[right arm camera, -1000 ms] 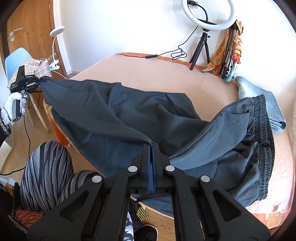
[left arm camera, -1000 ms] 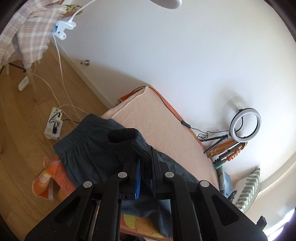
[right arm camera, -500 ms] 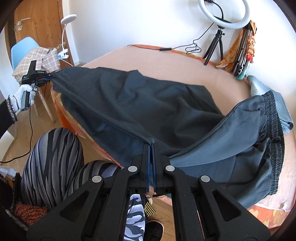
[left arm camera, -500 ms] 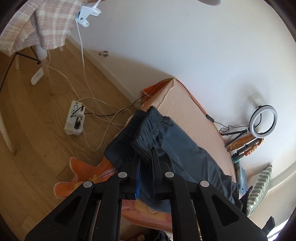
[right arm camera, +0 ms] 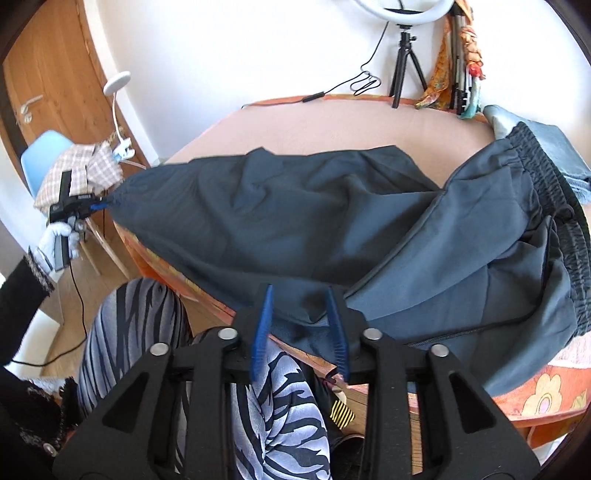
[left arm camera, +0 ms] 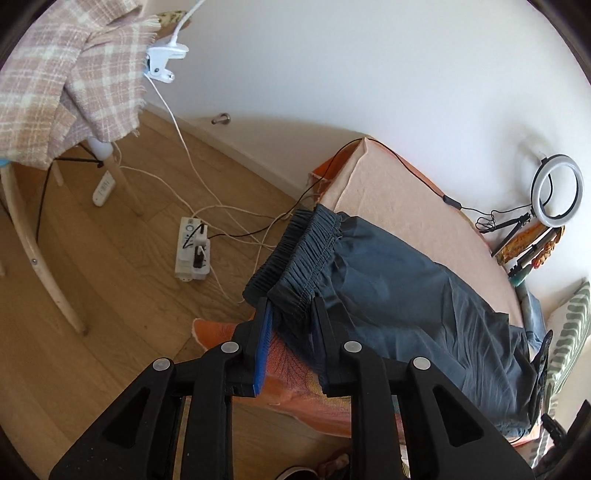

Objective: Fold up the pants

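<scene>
My right claw (right arm camera: pixel 300 325) is sitting spread just over the near edge of the bed (right arm camera: pixel 332 122), its jaws having just been opening; the dark fabric of the pants (right arm camera: pixel 295 221) is lying between the blue pads, which are not pressing it. Below it my striped leggings (right arm camera: pixel 280 398) are showing. My left claw (left arm camera: pixel 291 325) is likewise parting, its jaws having just been opening around the elastic cuff (left arm camera: pixel 299 254) at the bed's corner; whether the pads are touching the cloth there I cannot tell. In the right wrist view my gloved left hand (right arm camera: pixel 61 240) is holding that claw at the far left end of the leg. The pants are lying stretched across the peach sheet, waistband (right arm camera: pixel 546 184) bunching at the right. Beyond, a power strip (left arm camera: pixel 192 251) is lying on the wooden floor, a checked blanket (left arm camera: pixel 66 74) is draping a chair, and a ring light (right arm camera: pixel 402 11) is standing against the wall.
</scene>
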`<state>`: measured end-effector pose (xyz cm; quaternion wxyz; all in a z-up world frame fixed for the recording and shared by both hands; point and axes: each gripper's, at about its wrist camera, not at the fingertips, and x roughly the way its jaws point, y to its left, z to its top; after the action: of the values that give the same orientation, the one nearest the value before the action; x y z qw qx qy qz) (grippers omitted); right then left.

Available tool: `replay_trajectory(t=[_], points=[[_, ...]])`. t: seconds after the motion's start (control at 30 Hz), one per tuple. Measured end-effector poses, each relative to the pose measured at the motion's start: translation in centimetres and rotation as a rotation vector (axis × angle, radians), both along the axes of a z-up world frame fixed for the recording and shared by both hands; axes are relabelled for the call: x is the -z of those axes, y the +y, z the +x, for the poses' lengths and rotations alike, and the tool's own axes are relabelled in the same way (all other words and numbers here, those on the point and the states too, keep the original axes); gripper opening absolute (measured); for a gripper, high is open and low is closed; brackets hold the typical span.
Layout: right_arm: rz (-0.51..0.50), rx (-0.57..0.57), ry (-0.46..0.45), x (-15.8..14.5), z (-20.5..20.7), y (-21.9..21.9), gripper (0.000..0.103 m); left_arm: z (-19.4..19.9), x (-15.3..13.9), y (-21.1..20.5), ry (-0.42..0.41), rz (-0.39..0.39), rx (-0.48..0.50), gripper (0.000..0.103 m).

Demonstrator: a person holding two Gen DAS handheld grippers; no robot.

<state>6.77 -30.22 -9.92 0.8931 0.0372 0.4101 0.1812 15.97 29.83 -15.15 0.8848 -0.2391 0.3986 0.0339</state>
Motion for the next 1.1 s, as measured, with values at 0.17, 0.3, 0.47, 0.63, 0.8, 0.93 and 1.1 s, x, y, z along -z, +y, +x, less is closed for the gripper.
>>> replay_trajectory(t=[0.17, 0.3, 0.47, 0.63, 0.8, 0.93, 1.1], points=[[0.110, 0.169, -0.062, -1.6, -1.8, -4.8, 0.050, -1.7, -3.6, -1.7, -0.102, -0.001, 0.001, 0.023], [0.159, 0.379, -0.067, -1.4, -2.5, -10.1, 0.061, -1.3, -6.1, -5.6, -0.161, -0.024, 0.115, 0.033], [0.162, 0.619, -0.050, 0.1, -2.9, -16.6, 0.067, 1.6, -8.5, -12.8, -0.196, -0.070, 0.313, 0.051], [0.164, 0.728, -0.022, 1.5, -2.4, -21.8, 0.073, 5.0, -9.5, -21.9, -0.191, -0.118, 0.522, 0.057], [0.139, 0.779, -0.020, 2.4, -1.9, -25.3, 0.082, 7.8, -9.2, -31.8, -0.143, -0.166, 0.727, 0.058], [0.194, 0.799, 0.016, 4.0, -1.2, -27.4, 0.082, 9.5, -8.2, -39.6, -0.092, -0.187, 0.871, 0.058], [0.273, 0.791, 0.012, 5.2, -1.1, -28.6, 0.082, 11.5, -7.0, -48.5, -0.033, -0.192, 1.025, 0.058]])
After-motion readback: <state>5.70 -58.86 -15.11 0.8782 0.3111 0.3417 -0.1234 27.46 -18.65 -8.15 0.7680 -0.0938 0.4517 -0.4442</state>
